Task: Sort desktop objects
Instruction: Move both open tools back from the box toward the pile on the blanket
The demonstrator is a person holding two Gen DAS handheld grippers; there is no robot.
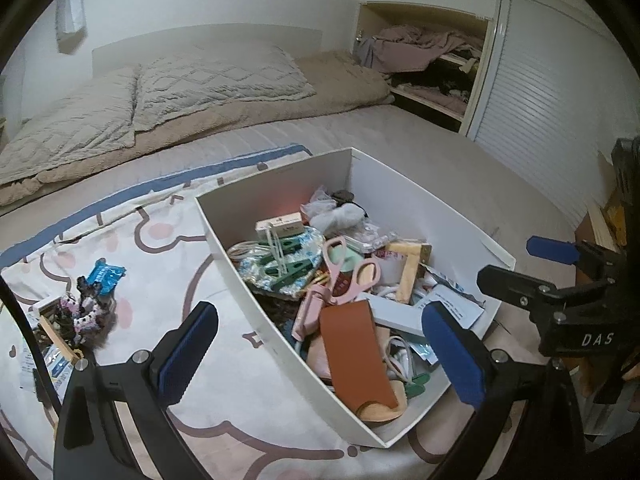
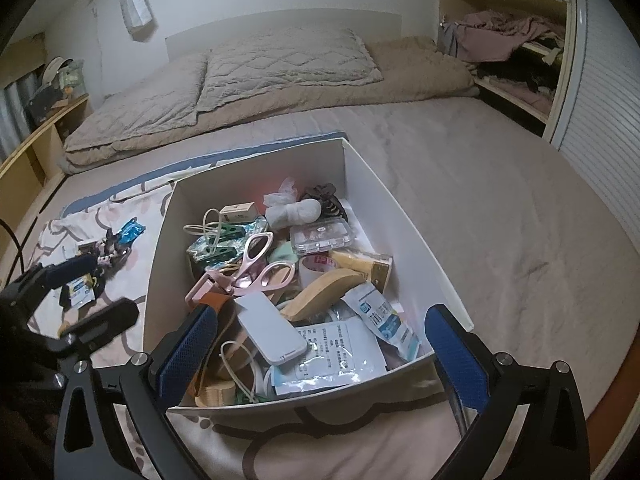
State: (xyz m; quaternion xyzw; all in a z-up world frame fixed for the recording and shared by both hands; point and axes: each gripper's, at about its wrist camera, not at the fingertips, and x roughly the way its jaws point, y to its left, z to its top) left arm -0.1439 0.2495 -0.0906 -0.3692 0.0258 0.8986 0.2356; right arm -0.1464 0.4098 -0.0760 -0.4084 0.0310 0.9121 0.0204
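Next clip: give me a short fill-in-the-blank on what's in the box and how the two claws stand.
1. The scissors in the white box have handles coloured ____.
2. Both the left claw and the right claw are ____, holding nothing.
3. The box sits on a ____, with pillows behind it.
4. The blue packet lies ____ the box, on the patterned cloth.

Missing words: pink; open; bed; outside

right gripper [image 1: 576, 322]: "DAS" in white | packets [image 2: 380, 316]: print too small to read
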